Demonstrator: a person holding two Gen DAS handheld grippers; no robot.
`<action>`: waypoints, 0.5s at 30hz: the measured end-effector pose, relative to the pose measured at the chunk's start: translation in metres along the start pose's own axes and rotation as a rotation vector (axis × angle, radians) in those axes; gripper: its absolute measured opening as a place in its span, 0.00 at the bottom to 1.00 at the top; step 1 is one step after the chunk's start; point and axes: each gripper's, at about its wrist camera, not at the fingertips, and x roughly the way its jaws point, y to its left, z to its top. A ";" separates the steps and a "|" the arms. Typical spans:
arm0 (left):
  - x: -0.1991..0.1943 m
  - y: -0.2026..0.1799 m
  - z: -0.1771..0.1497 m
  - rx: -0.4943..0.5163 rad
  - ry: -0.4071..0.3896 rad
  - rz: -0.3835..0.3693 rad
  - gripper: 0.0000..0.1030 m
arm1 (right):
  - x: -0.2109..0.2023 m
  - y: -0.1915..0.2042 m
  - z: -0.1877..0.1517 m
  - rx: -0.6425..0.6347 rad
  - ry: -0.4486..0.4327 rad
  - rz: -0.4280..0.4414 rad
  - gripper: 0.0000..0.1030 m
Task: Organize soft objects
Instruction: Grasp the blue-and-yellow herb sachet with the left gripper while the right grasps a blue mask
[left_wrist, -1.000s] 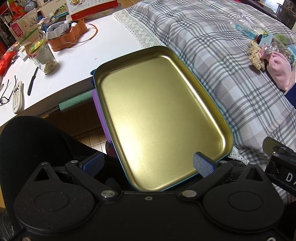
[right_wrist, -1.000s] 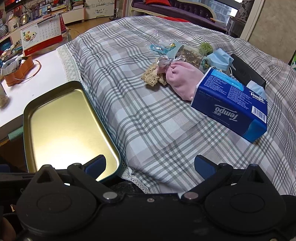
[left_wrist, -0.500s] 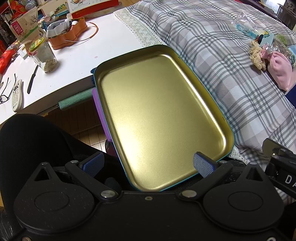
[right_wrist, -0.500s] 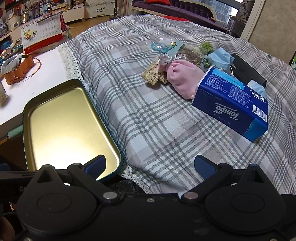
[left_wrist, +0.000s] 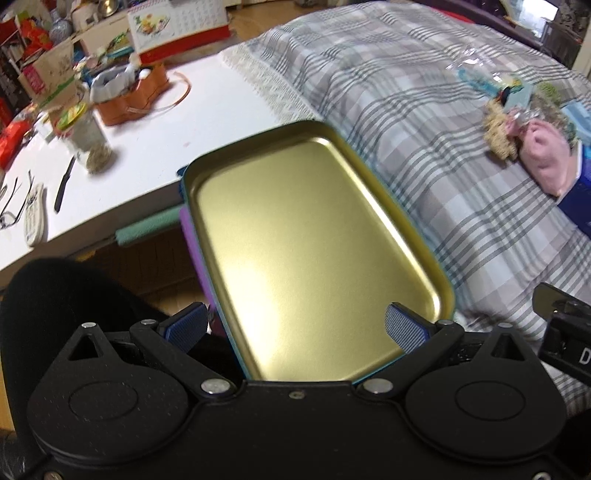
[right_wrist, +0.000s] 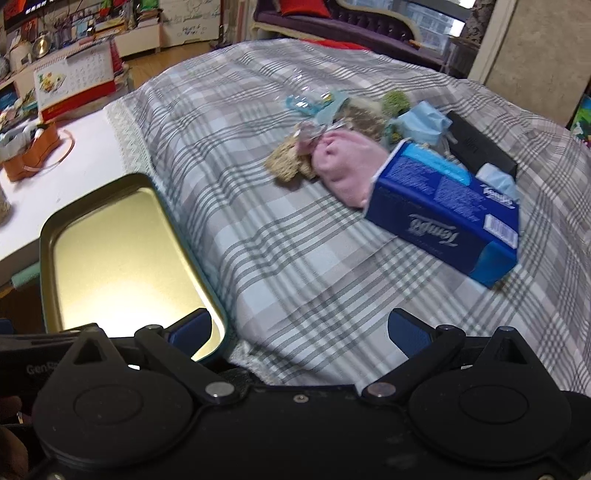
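While both grippers, left gripper (left_wrist: 295, 326) and right gripper (right_wrist: 299, 330), hover wide open and empty, the gold tray (left_wrist: 317, 254) overhangs the bed's near edge. Farther on, pink pouch (right_wrist: 345, 162) touches the tissue box (right_wrist: 443, 210); a careless grab could drag both.

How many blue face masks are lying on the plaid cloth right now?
2. One crumpled blue face mask lies behind the tissue box, beside the green tuft; a second mask sits at the box's far right corner against the black case. More may be hidden behind the box.
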 end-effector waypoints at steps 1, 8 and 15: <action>-0.001 -0.003 0.003 0.010 -0.005 -0.014 0.97 | -0.001 -0.004 0.001 0.007 -0.012 -0.009 0.99; -0.012 -0.037 0.019 0.112 -0.076 -0.088 0.97 | -0.012 -0.056 0.017 0.091 -0.094 -0.061 0.98; -0.020 -0.073 0.035 0.174 -0.145 -0.112 0.97 | -0.008 -0.125 0.052 0.201 -0.200 -0.166 0.94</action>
